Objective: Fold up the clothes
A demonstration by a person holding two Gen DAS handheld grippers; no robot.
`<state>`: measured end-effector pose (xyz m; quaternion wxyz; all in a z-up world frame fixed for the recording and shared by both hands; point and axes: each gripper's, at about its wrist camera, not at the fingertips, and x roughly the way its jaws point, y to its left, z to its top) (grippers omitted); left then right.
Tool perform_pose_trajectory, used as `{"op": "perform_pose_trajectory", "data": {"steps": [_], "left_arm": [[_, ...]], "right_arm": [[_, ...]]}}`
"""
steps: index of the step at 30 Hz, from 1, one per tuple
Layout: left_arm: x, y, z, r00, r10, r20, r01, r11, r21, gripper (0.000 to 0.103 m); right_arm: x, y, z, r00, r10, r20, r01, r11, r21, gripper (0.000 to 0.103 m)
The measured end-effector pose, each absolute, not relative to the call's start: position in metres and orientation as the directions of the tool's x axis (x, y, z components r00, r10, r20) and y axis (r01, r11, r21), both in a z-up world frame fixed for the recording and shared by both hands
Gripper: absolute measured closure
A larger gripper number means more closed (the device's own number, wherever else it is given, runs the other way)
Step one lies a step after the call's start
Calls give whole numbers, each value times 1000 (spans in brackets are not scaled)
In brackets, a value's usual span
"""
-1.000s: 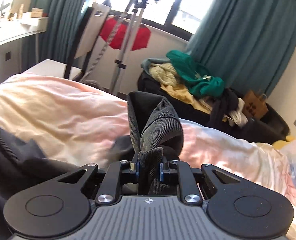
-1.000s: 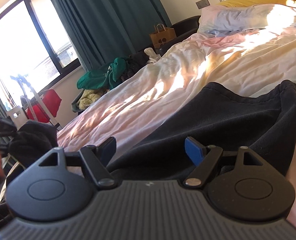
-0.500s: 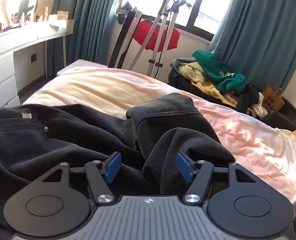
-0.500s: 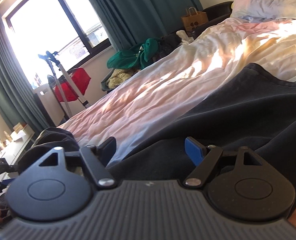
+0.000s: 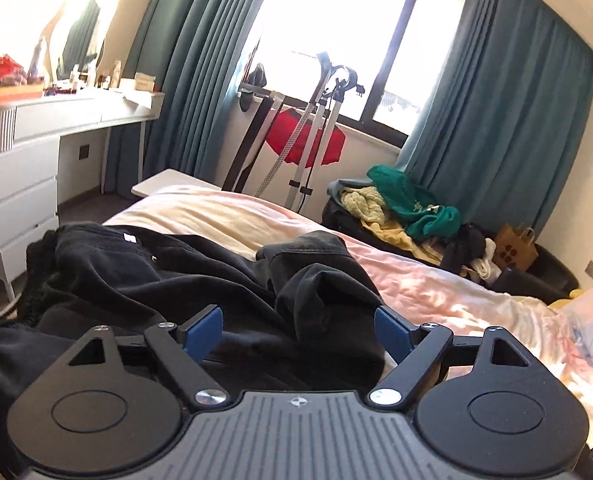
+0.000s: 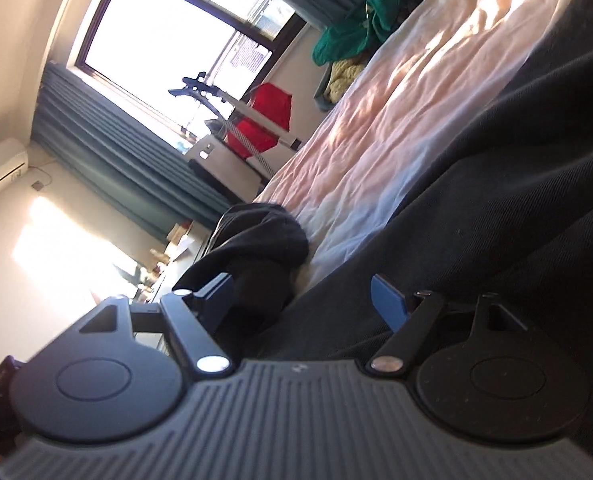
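Dark black trousers (image 5: 184, 276) lie rumpled on the pink and cream bed sheet (image 5: 436, 288), with a folded-over leg end (image 5: 320, 280) bunched in front of my left gripper (image 5: 298, 330). The left gripper is open and empty, just above the cloth. In the right wrist view the same dark garment (image 6: 496, 216) stretches across the sheet (image 6: 376, 136), and its bunched end (image 6: 264, 240) lies further off. My right gripper (image 6: 306, 300) is open, rolled to one side, low over the cloth and holding nothing.
A white dresser (image 5: 20, 184) stands left of the bed. A tripod stand (image 5: 316, 136) and a red item (image 5: 308, 144) are by the window. A black seat with piled clothes (image 5: 408, 208) and a paper bag (image 5: 516, 248) sit beyond the bed's far side.
My left gripper opened and let go of the trouser leg, which now lies bunched on the bed, then drew back. My right gripper stayed open and rolled sideways.
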<state>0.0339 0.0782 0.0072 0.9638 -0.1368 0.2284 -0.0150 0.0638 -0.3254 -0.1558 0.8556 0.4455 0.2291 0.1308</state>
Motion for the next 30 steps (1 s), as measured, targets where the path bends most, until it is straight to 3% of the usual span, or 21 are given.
{"op": "perform_pose_trajectory", "data": {"steps": [6,14,18,25,26,28,29,30], "left_arm": [[41,91,-17,875,-169,-453,34,956,-290,18],[55,128,-50,854,-176,-489,-37,918,-396,18],[60,136,-58,849,-177,-499,-65,900,-431,18],[70,146,-70,836,-185,-517,-106,870,-482,18],[71,148,-72,834,-186,-520,-111,865,-489,18],[73,144,-76,829,-182,-529,-110,875,-472,18],[74,140,-79,827,-181,-532,-102,883,-459,18],[75,136,-82,824,-177,-538,-99,890,-445,18]], "right_arm": [[82,-287,-137,813,508,-284,-44,541,840,24],[178,-217,-130,828,537,-163,-12,309,951,24],[228,-169,-131,818,533,-218,34,333,942,24],[279,-170,-127,889,371,-270,98,421,902,25],[286,-175,-129,891,339,-301,134,436,890,33],[296,-182,-129,876,273,-398,223,502,836,65],[300,-185,-127,858,234,-457,271,550,790,97],[301,-190,-124,846,201,-494,303,582,755,96]]}}
